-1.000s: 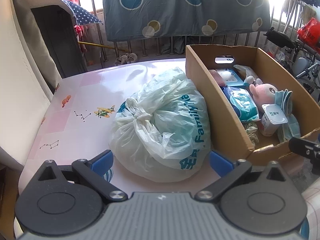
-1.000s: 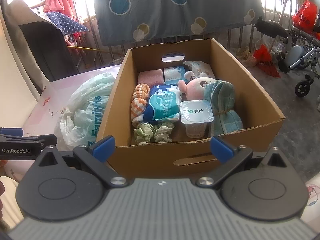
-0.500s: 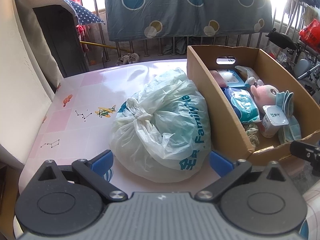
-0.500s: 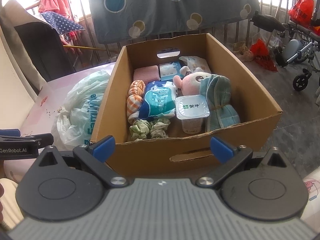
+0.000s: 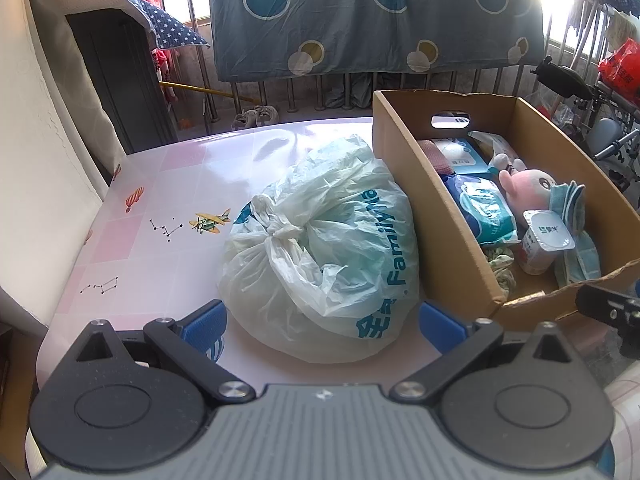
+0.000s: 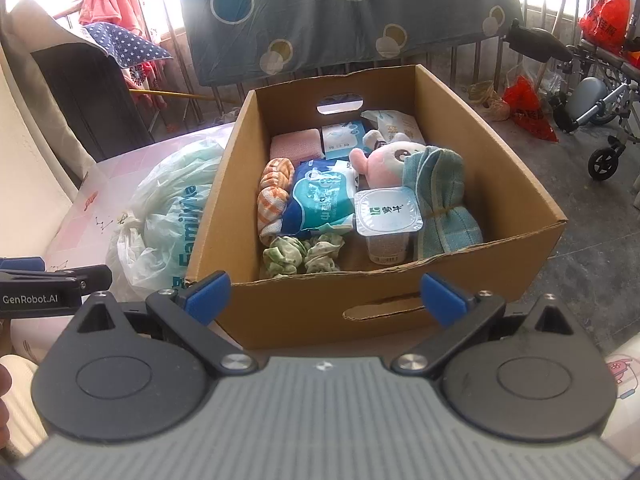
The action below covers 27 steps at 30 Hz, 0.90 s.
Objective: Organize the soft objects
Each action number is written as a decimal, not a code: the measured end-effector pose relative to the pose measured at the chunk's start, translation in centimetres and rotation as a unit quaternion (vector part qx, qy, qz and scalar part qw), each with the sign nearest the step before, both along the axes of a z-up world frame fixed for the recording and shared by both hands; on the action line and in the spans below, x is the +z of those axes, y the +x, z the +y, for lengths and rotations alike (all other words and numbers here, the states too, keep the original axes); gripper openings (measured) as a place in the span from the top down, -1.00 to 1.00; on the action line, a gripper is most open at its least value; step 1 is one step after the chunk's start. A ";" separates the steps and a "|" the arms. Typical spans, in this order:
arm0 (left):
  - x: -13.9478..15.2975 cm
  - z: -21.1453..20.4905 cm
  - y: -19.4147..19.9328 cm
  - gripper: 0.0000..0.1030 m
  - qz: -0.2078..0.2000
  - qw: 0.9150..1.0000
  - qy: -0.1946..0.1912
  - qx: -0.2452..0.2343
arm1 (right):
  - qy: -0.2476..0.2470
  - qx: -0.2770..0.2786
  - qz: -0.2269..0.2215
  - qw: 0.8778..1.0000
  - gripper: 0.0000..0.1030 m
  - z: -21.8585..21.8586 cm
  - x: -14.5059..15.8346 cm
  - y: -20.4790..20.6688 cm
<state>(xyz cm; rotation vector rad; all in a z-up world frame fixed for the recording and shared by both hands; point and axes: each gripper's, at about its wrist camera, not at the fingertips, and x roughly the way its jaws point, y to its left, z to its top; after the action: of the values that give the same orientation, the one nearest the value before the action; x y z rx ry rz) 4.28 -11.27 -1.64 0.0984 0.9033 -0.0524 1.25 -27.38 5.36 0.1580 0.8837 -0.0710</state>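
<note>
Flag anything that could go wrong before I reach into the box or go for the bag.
The yogurt cup stands upright among soft items beside the rolled towel; pulling a neighbour may tip it. The knotted plastic bag leans against the cardboard box, which seems to overhang the table; tugging could shift the box.

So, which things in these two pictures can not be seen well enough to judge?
- Contents of the tied plastic bag: left wrist view, the film is only half clear.
- Bottom of the cardboard box: right wrist view, covered by the plush toy, blue towel and wipes pack.
- Small print on the yogurt cup: too small.
- Table's near edge: left wrist view, hidden by the left gripper.
</note>
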 end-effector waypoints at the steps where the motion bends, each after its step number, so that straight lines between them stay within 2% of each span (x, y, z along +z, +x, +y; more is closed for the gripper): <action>1: 0.0 0.0 0.0 -0.99 0.000 1.000 0.000 0.000 | 0.000 0.000 0.000 1.000 -0.98 0.0 0.0 0.0; 27: 0.0 0.0 0.0 -0.99 0.000 1.000 -0.001 -0.001 | 0.001 0.003 0.000 1.000 -0.98 0.1 0.0 0.1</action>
<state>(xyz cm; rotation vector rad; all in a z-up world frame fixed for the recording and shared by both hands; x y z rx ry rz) 4.26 -11.23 -1.63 0.0980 0.9038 -0.0548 1.36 -27.25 5.39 0.1565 0.8837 -0.0643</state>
